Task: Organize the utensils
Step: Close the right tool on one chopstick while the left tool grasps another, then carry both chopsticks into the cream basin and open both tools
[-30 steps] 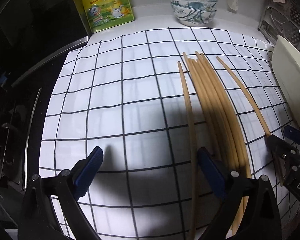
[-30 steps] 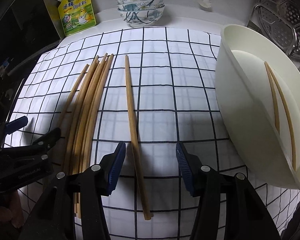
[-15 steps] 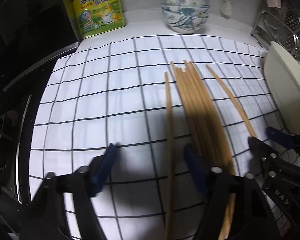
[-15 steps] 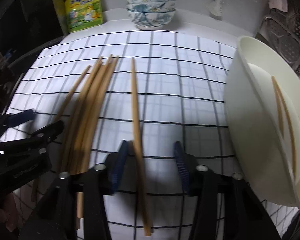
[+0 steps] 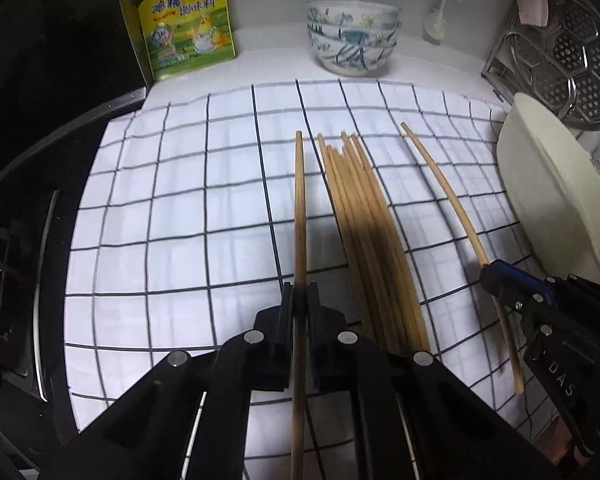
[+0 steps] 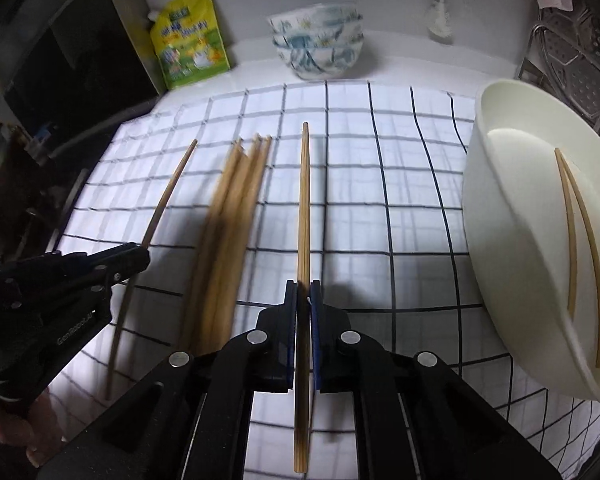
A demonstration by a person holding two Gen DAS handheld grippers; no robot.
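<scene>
Wooden chopsticks lie on a white checked cloth [image 5: 180, 208]. My left gripper [image 5: 299, 300] is shut on one chopstick [image 5: 299, 200], the leftmost of the row. A bundle of several chopsticks [image 5: 364, 224] lies just right of it. My right gripper [image 6: 304, 292] is shut on another single chopstick [image 6: 303, 200], right of the bundle [image 6: 232, 208]. That chopstick [image 5: 444, 184] and the right gripper [image 5: 512, 284] also show in the left wrist view. The left gripper [image 6: 136, 256] and its chopstick [image 6: 168, 196] show in the right wrist view. A cream oval holder [image 6: 496, 216] at the right holds two chopsticks [image 6: 580, 224].
A stack of patterned bowls [image 5: 352, 44] and a yellow-green pouch [image 5: 188, 28] stand at the back by the wall. A metal steamer rack [image 5: 572, 64] stands at the back right. A dark stove top [image 5: 24, 200] borders the cloth on the left.
Both grippers have gone from wide open to shut, each on a single chopstick. Both moved forward over the cloth.
</scene>
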